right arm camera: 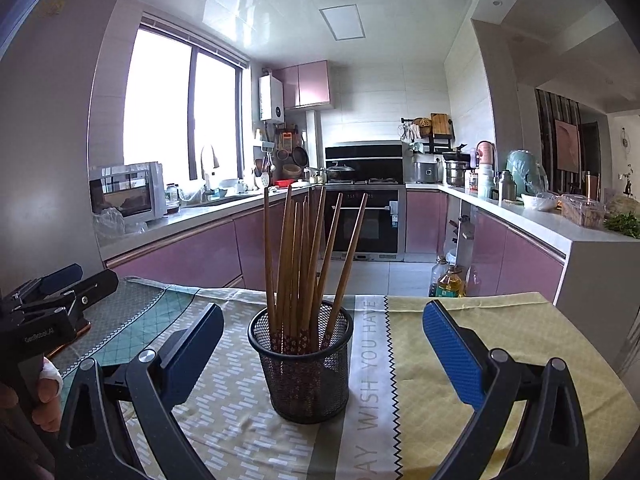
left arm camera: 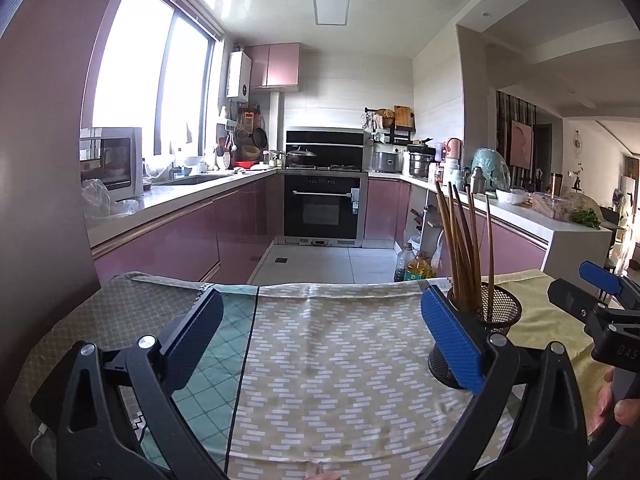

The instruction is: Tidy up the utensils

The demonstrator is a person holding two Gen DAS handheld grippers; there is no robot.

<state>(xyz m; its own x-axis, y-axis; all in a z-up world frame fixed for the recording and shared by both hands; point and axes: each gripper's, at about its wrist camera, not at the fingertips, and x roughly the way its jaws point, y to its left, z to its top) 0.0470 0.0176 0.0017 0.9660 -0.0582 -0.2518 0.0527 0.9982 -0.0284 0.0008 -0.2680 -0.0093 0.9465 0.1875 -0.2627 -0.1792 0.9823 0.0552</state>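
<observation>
Hovering wide-open right tongs around cup of chopsticks; left tongs wide, empty. Seemingly finished; next, checking tabletop.

Both views are bright with daylight that enters through the large kitchen window with dark frame at 10 o'clock; its panes are blown out to pure white. The glossy white ceiling shows a soft glare at 12 o'clock. Strong fisheye distortion bends the walls and pink cabinets, and dark vignette fills the corners. The cloth-covered desk is evenly lit, with only faint shadow beside the black wire-mesh round cup. Focus is sharp in the centre and softer toward the edges.
</observation>
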